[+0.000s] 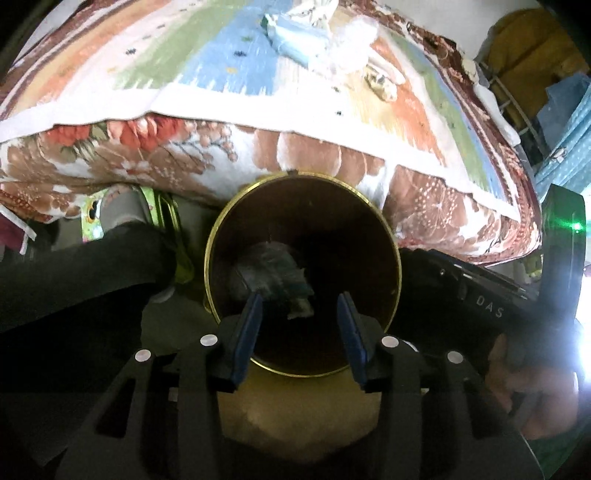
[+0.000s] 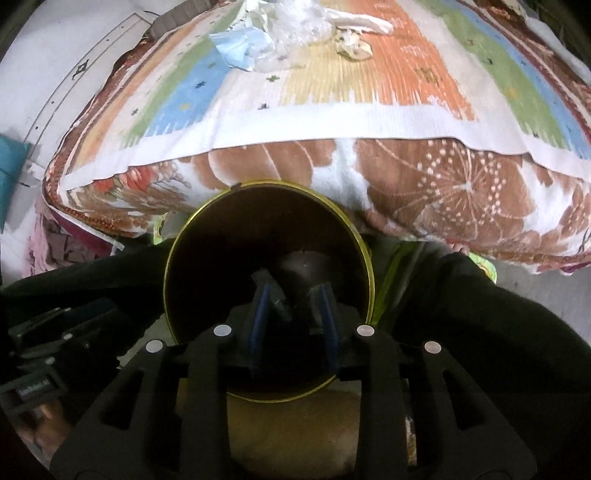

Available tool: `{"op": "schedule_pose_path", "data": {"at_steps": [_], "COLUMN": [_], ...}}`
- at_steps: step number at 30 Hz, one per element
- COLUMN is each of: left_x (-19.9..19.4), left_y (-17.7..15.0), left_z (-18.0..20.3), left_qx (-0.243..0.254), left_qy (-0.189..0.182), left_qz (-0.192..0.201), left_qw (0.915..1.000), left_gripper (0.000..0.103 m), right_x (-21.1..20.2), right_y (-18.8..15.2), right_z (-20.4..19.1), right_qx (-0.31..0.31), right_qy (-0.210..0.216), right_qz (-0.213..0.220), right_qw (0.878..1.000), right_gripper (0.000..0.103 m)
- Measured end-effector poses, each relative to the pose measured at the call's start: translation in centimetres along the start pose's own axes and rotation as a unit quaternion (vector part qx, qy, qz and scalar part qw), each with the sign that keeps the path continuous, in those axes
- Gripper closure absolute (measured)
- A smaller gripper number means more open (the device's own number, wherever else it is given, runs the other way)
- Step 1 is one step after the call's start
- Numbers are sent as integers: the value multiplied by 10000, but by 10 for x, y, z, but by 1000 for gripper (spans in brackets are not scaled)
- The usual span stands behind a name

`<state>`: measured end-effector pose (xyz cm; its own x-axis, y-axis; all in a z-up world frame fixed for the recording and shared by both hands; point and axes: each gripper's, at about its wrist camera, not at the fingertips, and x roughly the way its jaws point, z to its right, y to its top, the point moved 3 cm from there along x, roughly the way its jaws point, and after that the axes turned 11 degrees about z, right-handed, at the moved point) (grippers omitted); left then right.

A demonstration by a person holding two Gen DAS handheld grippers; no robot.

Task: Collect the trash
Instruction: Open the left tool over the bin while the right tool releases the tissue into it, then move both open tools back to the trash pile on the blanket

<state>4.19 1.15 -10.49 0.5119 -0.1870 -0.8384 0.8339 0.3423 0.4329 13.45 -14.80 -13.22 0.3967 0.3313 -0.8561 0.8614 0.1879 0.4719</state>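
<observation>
A dark round bin with a gold rim (image 1: pixel 397 258) stands on the floor against the bed; it also shows in the right wrist view (image 2: pixel 369 266). Crumpled trash (image 1: pixel 273 273) lies inside it. My left gripper (image 1: pixel 300 314) is open and empty over the bin's mouth. My right gripper (image 2: pixel 293 306) is open over the same bin, with dark trash (image 2: pixel 303 266) below it. On the bed lie a light blue face mask (image 1: pixel 299 37) (image 2: pixel 236 48), white crumpled plastic (image 1: pixel 351 44) (image 2: pixel 299 22) and a small paper wad (image 1: pixel 384 83) (image 2: pixel 354 46).
The bed has a striped cover (image 1: pixel 192 59) (image 2: pixel 369 85) over a floral blanket (image 1: pixel 177 155) (image 2: pixel 461 184). The person's dark-sleeved arms (image 1: pixel 74 273) (image 2: pixel 480 314) flank the bin. Blue dotted cloth (image 1: pixel 569 147) hangs at the right. A teal cushion (image 2: pixel 11 173) lies at the left.
</observation>
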Motion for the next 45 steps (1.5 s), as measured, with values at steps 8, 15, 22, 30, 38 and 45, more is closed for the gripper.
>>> {"op": "schedule_pose_path", "data": {"at_steps": [8, 15, 22, 30, 38, 45], "left_x": [-24, -67, -75, -72, -54, -36], "left_y": [9, 23, 49, 106, 150, 181], "left_z": [5, 17, 23, 21, 29, 32], "left_qx": [192, 413, 510, 604, 853, 1035], "left_qy": [122, 99, 23, 203, 65, 275], "left_qz": [356, 814, 997, 1292, 1443, 1534], "left_qw": [9991, 9958, 9937, 9896, 9858, 9823], "left_gripper": [60, 60, 56, 52, 42, 34], "right_x": [-34, -69, -85, -78, -66, -61], "right_y": [15, 18, 34, 71, 116, 143], "right_z": [-20, -28, -45, -26, -10, -14], "right_qx": [-473, -616, -827, -728, -664, -645], "right_qy": [13, 44, 219, 113, 0, 191], "right_qz": [610, 905, 1164, 1283, 1325, 1357], "right_qw": [9970, 9940, 9895, 9890, 9890, 9885], "right_gripper": [65, 59, 52, 49, 44, 37]}}
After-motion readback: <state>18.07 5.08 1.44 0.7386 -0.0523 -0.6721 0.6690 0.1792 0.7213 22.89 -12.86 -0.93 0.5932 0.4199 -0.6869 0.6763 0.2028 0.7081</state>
